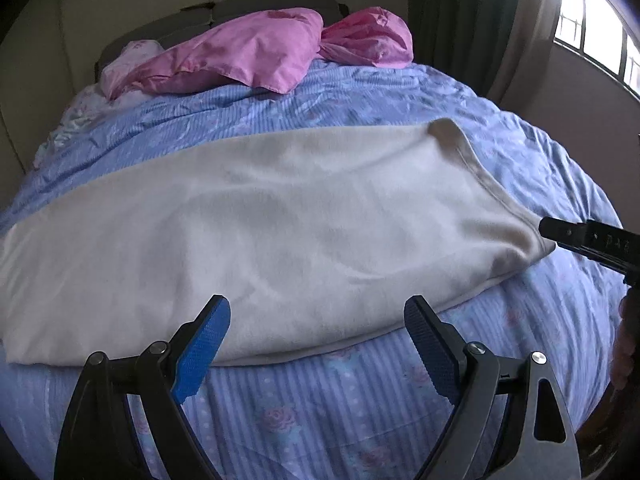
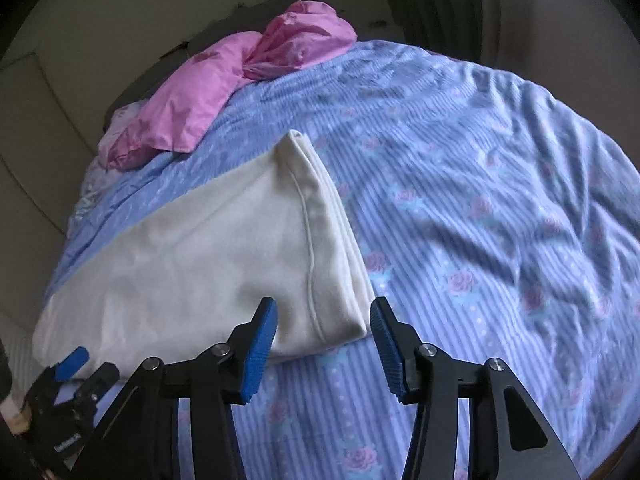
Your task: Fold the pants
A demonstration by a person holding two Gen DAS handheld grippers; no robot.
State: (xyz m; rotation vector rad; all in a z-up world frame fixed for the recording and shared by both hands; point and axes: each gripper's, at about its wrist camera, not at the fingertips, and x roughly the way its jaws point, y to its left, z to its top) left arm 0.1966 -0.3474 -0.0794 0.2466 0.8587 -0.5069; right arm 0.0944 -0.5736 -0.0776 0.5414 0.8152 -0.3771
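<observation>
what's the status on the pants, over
Left gripper open, right gripper open, both at the near edge. Pants flat on the bed, folded lengthwise, not gripped. Pink pillows far off, nothing in the way.

Both grippers, left [image 1: 316,312] and right [image 2: 323,314], have black arms, ribbed blue pads, seemingly silver screws.

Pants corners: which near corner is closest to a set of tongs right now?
The hemmed near corner of the cream pants, sitting between the open right tongs. The left tongs face the plain mid-edge.
</observation>
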